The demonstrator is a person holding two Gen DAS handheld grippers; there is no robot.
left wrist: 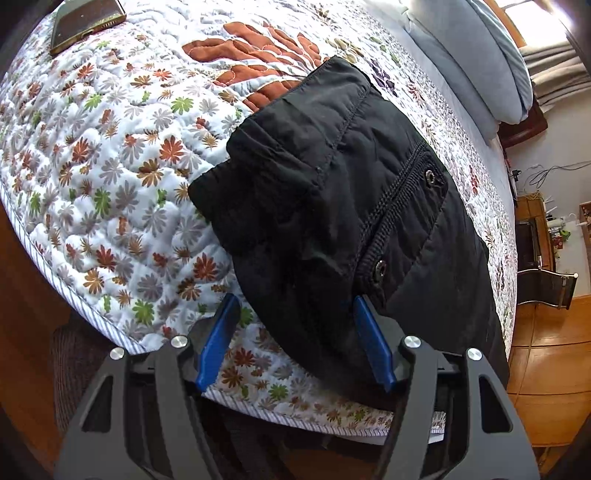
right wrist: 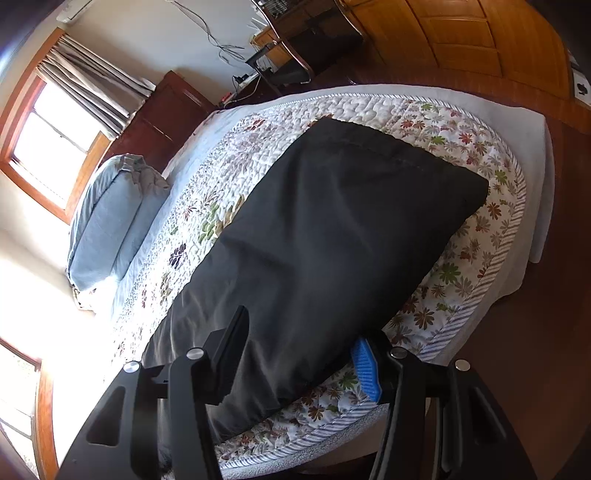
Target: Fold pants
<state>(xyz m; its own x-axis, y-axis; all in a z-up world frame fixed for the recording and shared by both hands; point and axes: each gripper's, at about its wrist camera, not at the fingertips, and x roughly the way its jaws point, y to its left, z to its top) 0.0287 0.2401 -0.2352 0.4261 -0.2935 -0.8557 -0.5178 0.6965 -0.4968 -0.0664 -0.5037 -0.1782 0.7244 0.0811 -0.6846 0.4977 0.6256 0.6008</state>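
Black pants (left wrist: 332,192) lie folded on a bed's flowered quilt (left wrist: 110,155), waistband snaps facing up near the mattress edge. The thin, slick cloth looks light and limp, likely best pinched at a hem or corner. The left gripper (left wrist: 295,317) hovers released, jaws straddling the waist end; the right gripper (right wrist: 303,347) stands released over the leg end. A phone (left wrist: 85,22) rests apart
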